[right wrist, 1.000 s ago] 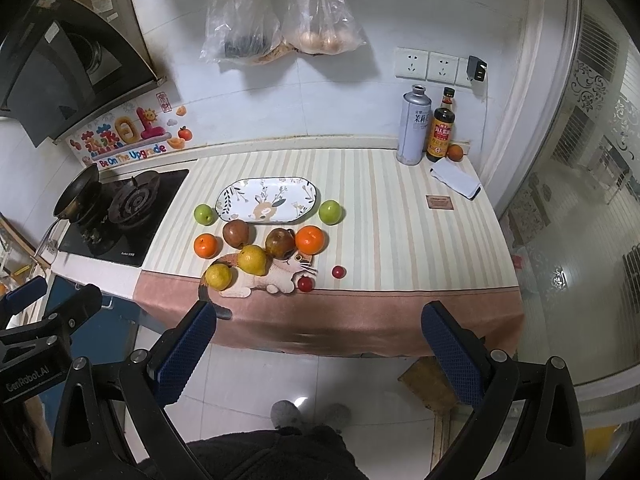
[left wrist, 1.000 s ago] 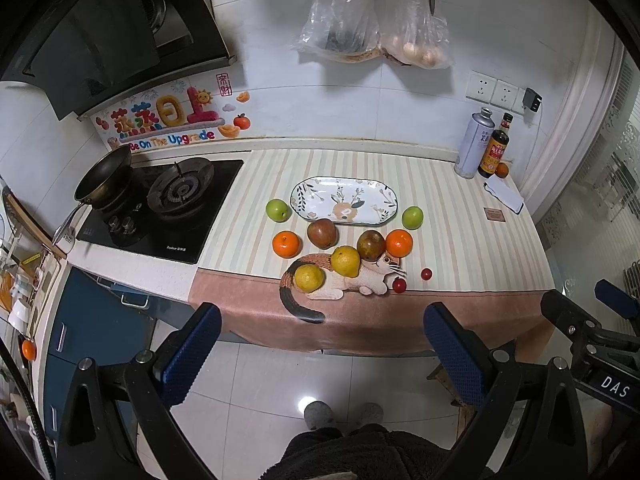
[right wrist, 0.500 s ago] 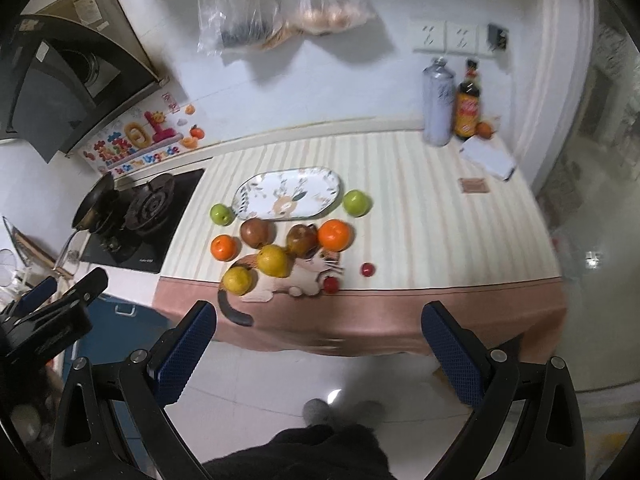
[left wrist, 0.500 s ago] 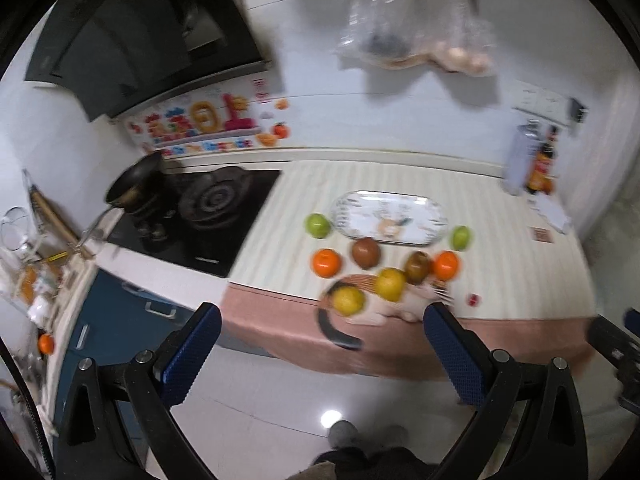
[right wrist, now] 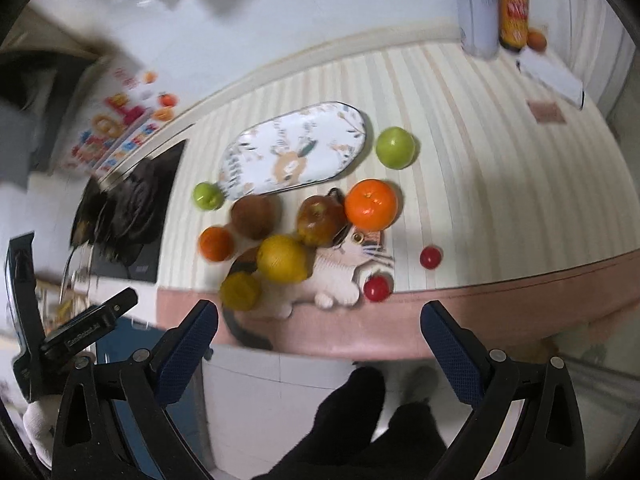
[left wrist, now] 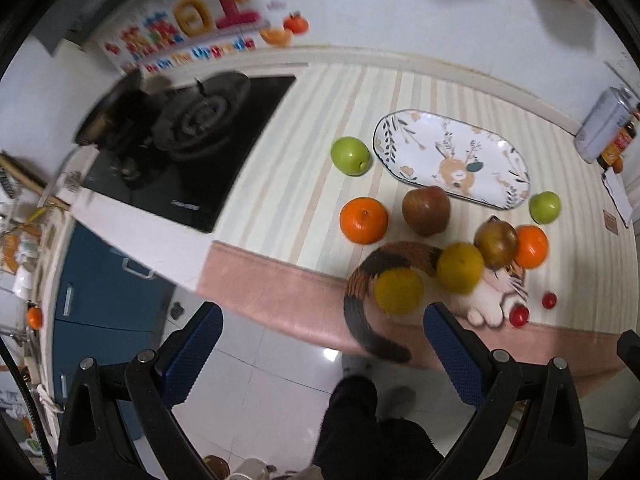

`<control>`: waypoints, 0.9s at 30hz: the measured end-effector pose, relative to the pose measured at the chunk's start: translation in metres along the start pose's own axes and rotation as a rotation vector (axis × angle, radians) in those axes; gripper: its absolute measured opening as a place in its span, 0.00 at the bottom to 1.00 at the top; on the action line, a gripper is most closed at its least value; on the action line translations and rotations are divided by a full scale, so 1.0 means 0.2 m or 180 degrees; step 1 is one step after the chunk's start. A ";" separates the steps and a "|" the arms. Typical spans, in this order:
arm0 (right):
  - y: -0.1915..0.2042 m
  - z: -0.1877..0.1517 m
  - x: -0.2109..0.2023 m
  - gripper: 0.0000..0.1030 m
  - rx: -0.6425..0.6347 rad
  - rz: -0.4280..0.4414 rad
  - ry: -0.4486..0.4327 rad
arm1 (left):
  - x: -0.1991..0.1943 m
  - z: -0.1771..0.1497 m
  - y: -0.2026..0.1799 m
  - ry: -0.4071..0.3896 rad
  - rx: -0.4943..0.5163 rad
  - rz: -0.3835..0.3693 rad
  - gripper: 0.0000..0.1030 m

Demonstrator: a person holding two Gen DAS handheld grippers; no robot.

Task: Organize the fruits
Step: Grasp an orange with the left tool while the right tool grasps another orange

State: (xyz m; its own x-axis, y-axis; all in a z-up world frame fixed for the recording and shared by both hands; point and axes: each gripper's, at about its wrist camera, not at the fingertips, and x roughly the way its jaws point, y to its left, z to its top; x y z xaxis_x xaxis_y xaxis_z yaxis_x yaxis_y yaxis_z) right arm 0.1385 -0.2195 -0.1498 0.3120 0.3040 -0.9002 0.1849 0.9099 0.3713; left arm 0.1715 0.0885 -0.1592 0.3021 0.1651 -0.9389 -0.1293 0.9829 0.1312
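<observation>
An empty oval patterned plate point(left wrist: 452, 158) point(right wrist: 294, 148) lies on the striped counter. Around its near side lie green apples point(left wrist: 350, 156) point(right wrist: 395, 148), oranges point(left wrist: 363, 220) point(right wrist: 371, 204), brownish-red apples point(left wrist: 426, 211) point(right wrist: 320, 220), yellow fruits point(left wrist: 399, 292) point(right wrist: 282, 258) and two small red fruits point(right wrist: 377, 288) point(right wrist: 430, 257). Some rest on a cat-shaped mat point(right wrist: 340, 272). My left gripper point(left wrist: 320, 344) is open and empty, before the counter edge, near the yellow fruits. My right gripper point(right wrist: 320, 344) is open and empty, also short of the counter edge.
A black gas stove point(left wrist: 192, 148) with a pan stands at the left. A grey can point(right wrist: 476, 8), a sauce bottle point(right wrist: 513, 12) and a white card point(right wrist: 554, 76) are at the back right. The left gripper's body point(right wrist: 48, 340) shows in the right wrist view.
Both grippers have moved forward and down toward the counter; the fruits and plate now look much larger. The fruits have not moved. Both grippers stay open.
</observation>
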 end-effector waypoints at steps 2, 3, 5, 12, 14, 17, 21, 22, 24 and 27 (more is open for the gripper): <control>-0.04 0.10 0.14 0.97 0.0182 -0.0079 0.0045 | 0.12 0.10 0.01 0.0102 0.0017 -0.0080 1.00; -0.05 0.14 0.19 0.97 0.0261 -0.0130 0.0071 | 0.18 0.15 0.01 0.0165 0.0028 -0.0122 0.98; -0.10 0.23 0.33 0.95 0.0458 -0.0189 0.0124 | 0.30 0.24 0.01 0.0293 0.0056 -0.0279 0.90; -0.24 0.39 0.71 0.82 0.0981 -0.0288 0.0482 | 0.69 0.42 -0.10 0.0740 0.0338 -0.0590 0.90; -0.26 0.40 0.78 0.81 0.1038 -0.0343 0.0540 | 0.77 0.45 -0.13 0.0856 0.0380 -0.0647 0.90; -0.27 0.42 0.87 0.81 0.1096 -0.0384 0.0623 | 0.86 0.46 -0.16 0.0978 0.0414 -0.0676 0.89; -0.28 0.42 0.95 0.81 0.1122 -0.0401 0.0715 | 0.95 0.47 -0.20 0.1082 0.0474 -0.0693 0.89; -0.28 0.42 0.97 0.80 0.1121 -0.0394 0.0733 | 0.97 0.47 -0.20 0.1102 0.0484 -0.0706 0.89; -0.28 0.43 1.00 0.77 0.1104 -0.0396 0.0773 | 1.00 0.46 -0.22 0.1135 0.0497 -0.0721 0.80; -0.28 0.46 1.03 0.71 0.1091 -0.0386 0.0812 | 1.04 0.45 -0.23 0.1169 0.0494 -0.0662 0.67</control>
State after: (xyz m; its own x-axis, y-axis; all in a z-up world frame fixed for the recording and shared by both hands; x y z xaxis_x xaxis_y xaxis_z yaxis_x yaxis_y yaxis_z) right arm 0.2775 -0.2334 -0.3351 0.0369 0.2998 -0.9533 0.5179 0.8101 0.2748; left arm 0.3250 0.0849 -0.3313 -0.0523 -0.0497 -0.9974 0.0503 0.9974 -0.0524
